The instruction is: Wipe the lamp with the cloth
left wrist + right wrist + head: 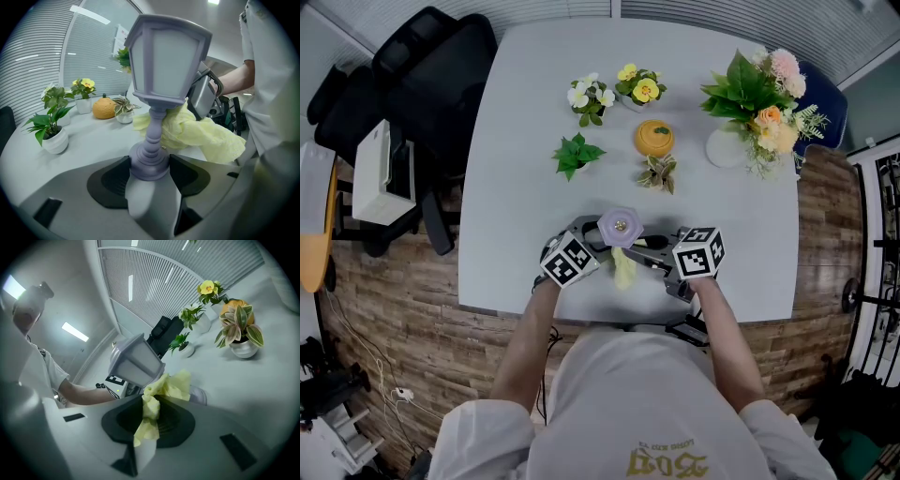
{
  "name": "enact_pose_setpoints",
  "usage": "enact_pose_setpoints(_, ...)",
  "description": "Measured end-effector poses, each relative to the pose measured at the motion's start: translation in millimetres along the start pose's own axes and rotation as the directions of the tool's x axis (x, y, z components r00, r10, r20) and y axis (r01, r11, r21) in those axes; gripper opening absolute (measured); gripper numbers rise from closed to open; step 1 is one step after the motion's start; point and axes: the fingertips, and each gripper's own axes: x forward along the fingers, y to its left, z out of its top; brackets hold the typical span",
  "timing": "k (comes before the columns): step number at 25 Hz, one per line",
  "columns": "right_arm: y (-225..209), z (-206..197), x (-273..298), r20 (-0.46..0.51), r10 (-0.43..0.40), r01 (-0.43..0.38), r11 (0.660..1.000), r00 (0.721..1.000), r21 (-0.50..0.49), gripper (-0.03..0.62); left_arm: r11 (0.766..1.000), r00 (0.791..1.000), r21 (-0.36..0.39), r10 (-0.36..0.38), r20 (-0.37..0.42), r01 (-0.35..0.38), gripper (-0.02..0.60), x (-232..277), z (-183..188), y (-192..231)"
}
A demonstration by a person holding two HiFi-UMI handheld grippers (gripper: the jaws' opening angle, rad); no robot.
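Near edge of tabletop (516, 141): both grippers meet over the white surface, just in front of the person, with the lamp between them.
Lamp (161, 70): lilac, lantern-shaped, with a turned stem and a round base; it stands upright along the left gripper's line of sight. Seen from the head view, its cap (621, 225) faces up between the 2 marker cubes. Whether the base rests on the tabletop cannot be told.
Left gripper (150, 166): its 2 jaws are closed against opposite sides of the lamp's round base and hold it.
Cloth (159, 392): pale yellow and crumpled; 1 end is caught in the right gripper, and the rest is bunched against the lamp's stem, just under the lantern head. From the left gripper view it spreads to the right of the stem (201, 133).
Right gripper (150, 413): its jaws are pinched on a fold of the cloth and point toward the lamp, close beside it.
Far half of tabletop: an orange pumpkin-shaped ornament (654, 138) sits among 4 small potted plants, well apart from the lamp: green leaves (577, 155), white flowers (591, 98), yellow flowers (639, 87) and a striped-leaf plant (659, 173).
Far right corner: a bouquet in a white vase (759, 98).
Beyond the left edge: a black chair (422, 66) on a wooden floor (412, 328).
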Motion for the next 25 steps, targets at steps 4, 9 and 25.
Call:
enact_pose_setpoints(4,4,-1,0,-0.007,0.017,-0.017,1.0,1.0,-0.01,0.064,1.0,1.0,-0.007,0.0,-0.003,0.0,0.267,1,-2,0)
enact_pose_setpoints(9,11,-5,2,-0.022,0.053,-0.053,0.998,0.998,-0.028,0.064,1.0,1.0,-0.004,0.0,0.01,0.0,0.267,2,0,0)
enact_pose_setpoints(25,8,-2,15,-0.041,0.031,-0.035,0.996,0.999,-0.081,0.064,1.0,1.0,-0.003,0.002,0.003,-0.002,0.267,2,-2,1)
